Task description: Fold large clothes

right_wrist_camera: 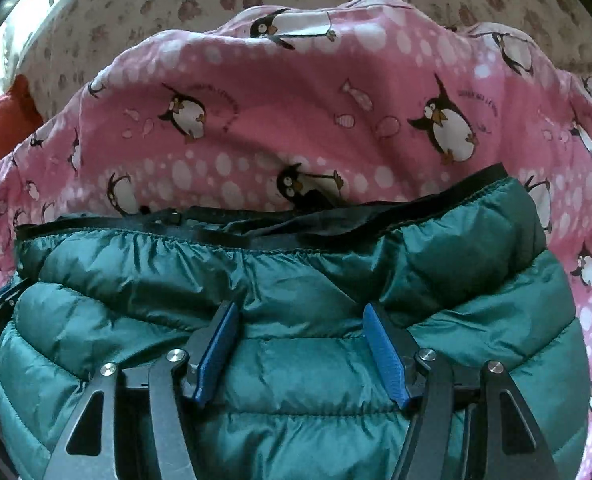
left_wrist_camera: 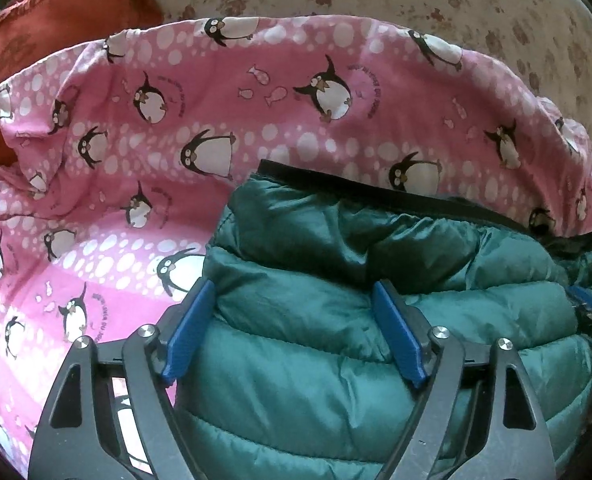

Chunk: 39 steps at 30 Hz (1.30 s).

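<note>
Starting at the left, an orange cushion (left_wrist_camera: 36,40) is sitting at the far edge, beside a pink penguin-print sheet (left_wrist_camera: 136,140) that is covering most of the floral bed cover (left_wrist_camera: 455,0) and serving as the folding surface. On it, toward the right of the left wrist view, the green puffer jacket (left_wrist_camera: 335,320) is lying as a compact, thick bundle with its black-trimmed edge (right_wrist_camera: 256,232) turned to the far side. Judging by that squared, layered shape, the folding is looking well advanced: at least one fold seems made, and what is probably left is a last tuck or smoothing, though the near part of the garment is hidden under the tools, so I cannot tell how neat it is. The left gripper (left_wrist_camera: 296,328) is pointing steeply down over the jacket's left part, its jaws standing wide with one blue pad at the bundle's left edge and the other over the quilting, gripping nothing. Further right, the right gripper (right_wrist_camera: 299,344) is tilting down likewise over the middle of the jacket, its jaws fairly wide with padded fabric bulging between them but not pinched. Its tip is also showing at the right edge of the left view, so the two tools are working close together.
</note>
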### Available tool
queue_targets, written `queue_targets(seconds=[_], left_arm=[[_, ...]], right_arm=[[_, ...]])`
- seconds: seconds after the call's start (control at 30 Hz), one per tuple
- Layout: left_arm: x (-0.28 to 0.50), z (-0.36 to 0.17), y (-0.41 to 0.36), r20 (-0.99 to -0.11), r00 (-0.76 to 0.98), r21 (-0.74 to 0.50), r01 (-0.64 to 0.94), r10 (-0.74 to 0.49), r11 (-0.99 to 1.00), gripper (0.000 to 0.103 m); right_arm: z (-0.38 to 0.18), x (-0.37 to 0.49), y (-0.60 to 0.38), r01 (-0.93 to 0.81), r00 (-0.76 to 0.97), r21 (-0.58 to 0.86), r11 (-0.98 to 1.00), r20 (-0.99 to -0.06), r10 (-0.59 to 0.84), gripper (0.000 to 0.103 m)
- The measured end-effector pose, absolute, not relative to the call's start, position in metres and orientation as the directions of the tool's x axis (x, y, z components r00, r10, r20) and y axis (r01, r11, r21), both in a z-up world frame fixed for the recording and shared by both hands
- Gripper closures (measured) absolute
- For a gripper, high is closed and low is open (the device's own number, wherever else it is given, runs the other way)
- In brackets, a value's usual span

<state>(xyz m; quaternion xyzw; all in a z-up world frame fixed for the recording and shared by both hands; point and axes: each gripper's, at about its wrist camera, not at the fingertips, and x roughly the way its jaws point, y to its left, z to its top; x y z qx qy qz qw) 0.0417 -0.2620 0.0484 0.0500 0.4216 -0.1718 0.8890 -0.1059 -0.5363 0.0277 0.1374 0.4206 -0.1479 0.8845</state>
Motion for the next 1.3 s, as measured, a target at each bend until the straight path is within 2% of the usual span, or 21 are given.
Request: queue_targets(seconds=[0.3, 0.43, 0.63, 0.73, 0.97, 1.17, 1.3], left_arm=[[0.042, 0.047, -0.261, -0.764, 0.584, -0.067, 0.348, -0.272, 0.935, 0.021], [0.042, 0.047, -0.261, -0.765, 0.586, -0.062, 0.349, -0.269, 0.935, 0.021], [0.044, 0.046, -0.261, -0.767, 0.589, -0.049, 0.342, -0.255, 0.938, 0.020], [0.044, 0.046, -0.261, -0.766, 0.589, -0.052, 0.342, -0.257, 0.938, 0.020], [0.044, 0.045, -0.261, -0.765, 0.591, -0.051, 0.343, -0.257, 0.938, 0.020], [0.043, 0.045, -0.261, -0.761, 0.598, -0.042, 0.342, -0.252, 0.939, 0.019], [0.041, 0.046, -0.261, -0.758, 0.605, -0.034, 0.333, -0.241, 0.942, 0.019]], right_arm=[[0.067, -0.180, -0.543, 0.398, 0.664, 0.146, 0.906, -0.728, -0.175, 0.042], [0.057, -0.207, -0.549, 0.444, 0.629, 0.072, 0.893, -0.735, -0.254, 0.041], [0.028, -0.206, -0.558, 0.457, 0.604, 0.086, 0.885, -0.761, -0.238, 0.038], [0.041, -0.209, -0.555, 0.452, 0.595, 0.075, 0.889, -0.767, -0.238, 0.038], [0.074, -0.254, -0.532, 0.433, 0.658, 0.107, 0.895, -0.717, -0.233, 0.038], [0.045, -0.253, -0.519, 0.421, 0.601, 0.047, 0.906, -0.762, -0.240, 0.038], [0.034, -0.249, -0.518, 0.428, 0.592, 0.033, 0.903, -0.766, -0.253, 0.033]])
